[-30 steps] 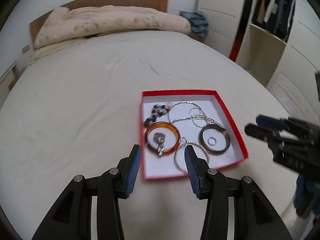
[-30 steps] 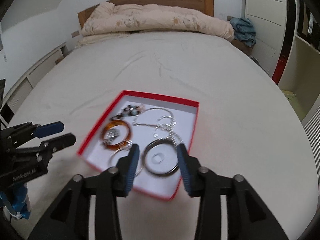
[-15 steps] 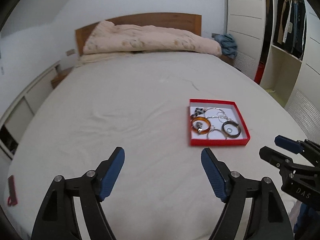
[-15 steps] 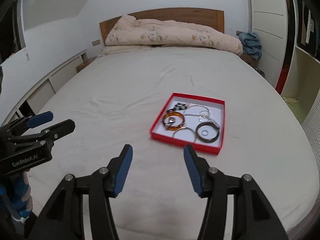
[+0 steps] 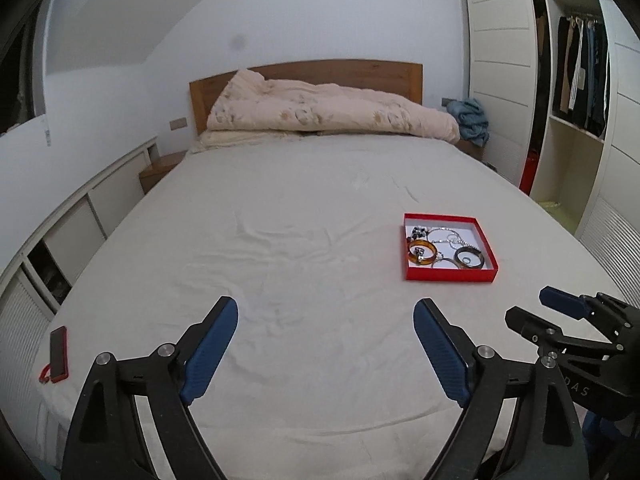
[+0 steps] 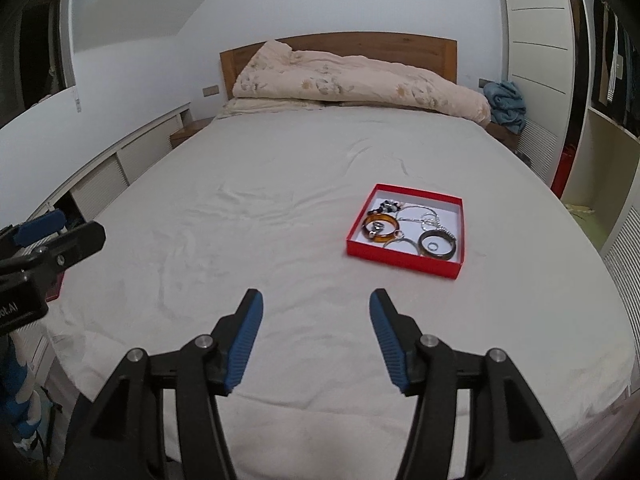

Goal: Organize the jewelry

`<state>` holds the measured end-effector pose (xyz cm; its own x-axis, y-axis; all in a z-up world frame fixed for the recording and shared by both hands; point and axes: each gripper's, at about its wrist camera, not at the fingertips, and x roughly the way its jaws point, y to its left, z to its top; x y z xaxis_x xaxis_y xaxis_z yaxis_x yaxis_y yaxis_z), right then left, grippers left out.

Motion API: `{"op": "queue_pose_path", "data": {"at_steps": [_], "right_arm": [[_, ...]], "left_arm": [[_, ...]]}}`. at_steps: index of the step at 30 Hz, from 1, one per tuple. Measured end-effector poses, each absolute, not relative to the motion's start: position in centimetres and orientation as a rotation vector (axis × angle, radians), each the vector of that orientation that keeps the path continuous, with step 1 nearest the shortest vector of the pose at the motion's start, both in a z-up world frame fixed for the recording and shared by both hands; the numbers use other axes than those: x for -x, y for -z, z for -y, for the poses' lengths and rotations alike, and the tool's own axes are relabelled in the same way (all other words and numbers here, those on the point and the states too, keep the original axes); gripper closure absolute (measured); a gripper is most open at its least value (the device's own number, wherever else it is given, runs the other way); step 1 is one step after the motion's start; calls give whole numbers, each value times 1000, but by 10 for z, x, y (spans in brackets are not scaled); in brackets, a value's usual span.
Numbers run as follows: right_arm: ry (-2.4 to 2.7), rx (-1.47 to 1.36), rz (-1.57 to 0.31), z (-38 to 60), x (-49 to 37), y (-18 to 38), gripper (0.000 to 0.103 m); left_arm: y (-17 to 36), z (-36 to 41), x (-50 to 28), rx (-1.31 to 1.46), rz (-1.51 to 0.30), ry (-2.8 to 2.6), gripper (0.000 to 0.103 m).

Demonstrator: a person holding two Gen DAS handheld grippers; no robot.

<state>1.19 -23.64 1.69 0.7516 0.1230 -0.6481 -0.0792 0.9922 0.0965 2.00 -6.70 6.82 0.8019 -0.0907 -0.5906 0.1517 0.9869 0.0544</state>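
Blue-padded fingers of the left gripper spread wide and empty; the right gripper gapes too, well short of the shallow red cardboard box holding an amber bangle, dark bangle and silver chains. "DAS" marks the right gripper's side.
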Motion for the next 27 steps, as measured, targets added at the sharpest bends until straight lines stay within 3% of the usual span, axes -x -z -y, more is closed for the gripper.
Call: {"op": "queue_pose_path", "data": {"at_steps": [27], "right_arm": [[-65,-60,-560,226,64,-50,21]], "left_arm": [[-95,64,49,-94,-493,69,0]]}}
